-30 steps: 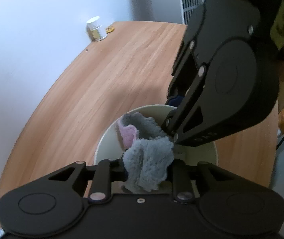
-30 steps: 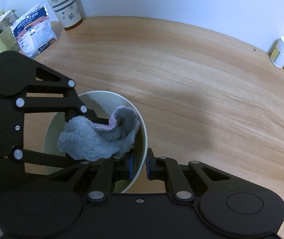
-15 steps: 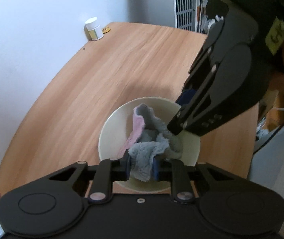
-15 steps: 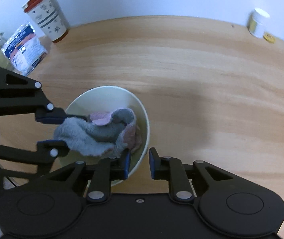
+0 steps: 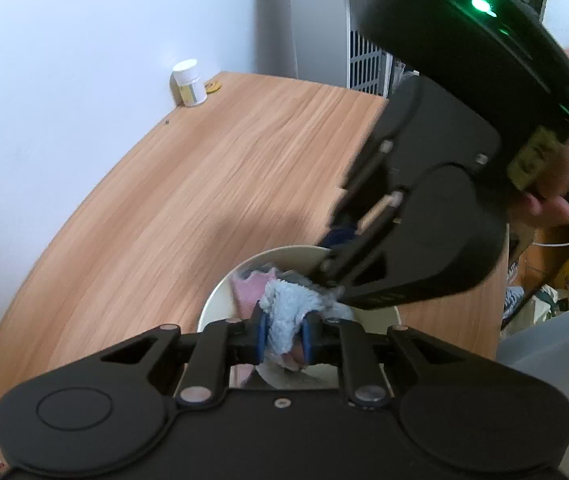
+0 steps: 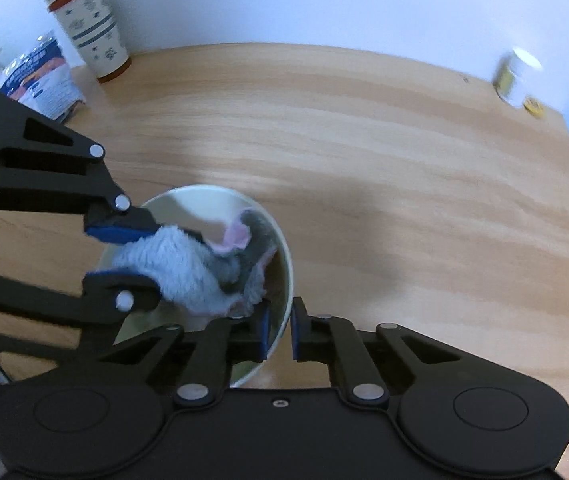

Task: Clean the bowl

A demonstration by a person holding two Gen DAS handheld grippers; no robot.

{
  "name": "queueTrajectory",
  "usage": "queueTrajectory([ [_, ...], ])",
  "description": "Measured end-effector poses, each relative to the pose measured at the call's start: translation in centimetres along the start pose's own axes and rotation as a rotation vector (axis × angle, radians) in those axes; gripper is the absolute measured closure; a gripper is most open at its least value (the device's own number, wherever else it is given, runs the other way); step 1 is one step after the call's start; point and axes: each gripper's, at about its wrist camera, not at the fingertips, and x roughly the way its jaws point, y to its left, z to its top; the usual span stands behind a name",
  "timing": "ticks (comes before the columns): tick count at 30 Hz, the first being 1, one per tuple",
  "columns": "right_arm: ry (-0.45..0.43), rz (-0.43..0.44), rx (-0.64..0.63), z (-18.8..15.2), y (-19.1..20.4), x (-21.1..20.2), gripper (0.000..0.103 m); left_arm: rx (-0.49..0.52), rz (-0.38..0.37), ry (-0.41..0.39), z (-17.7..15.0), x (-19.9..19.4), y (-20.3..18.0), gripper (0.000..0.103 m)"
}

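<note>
Grey cloth [image 6: 188, 272] hiding bowl [image 6: 280, 240] floor

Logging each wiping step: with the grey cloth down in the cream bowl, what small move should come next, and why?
Probably sweep the fluffy grey-and-pink cloth around the round cream bowl's inner wall: the left gripper grips it inside, and the right gripper pinches the rim.

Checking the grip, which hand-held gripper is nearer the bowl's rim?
Right. The right hand-held gripper pinches the bowl rim itself; the left hand-held gripper holds the cloth inside the bowl.
</note>
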Motion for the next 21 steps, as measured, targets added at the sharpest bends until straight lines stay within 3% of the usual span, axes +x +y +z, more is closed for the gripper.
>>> queueTrajectory([
  [4,-0.009,0.054,-0.104,1.5,1.1,0.6,0.094,0.007,0.010,0.000,-1.2,-0.4,0.5,0.089],
  [7,-0.007,0.056,-0.113,1.8,1.1,0.5,0.092,-0.001,0.028,0.005,-1.8,-0.3,0.8,0.089],
  [11,-0.005,0.057,-0.123,2.1,1.2,0.3,0.081,-0.025,0.059,0.001,-2.0,-0.3,0.9,0.089],
  [17,-0.038,0.080,0.137,-0.5,-1.3,-1.7,0.073,-0.068,0.105,0.017,-1.5,0.4,0.7,0.089],
  [21,-0.025,0.116,0.220,-1.3,-1.1,-2.3,0.073,-0.064,0.127,0.025,-1.3,0.8,0.5,0.081],
])
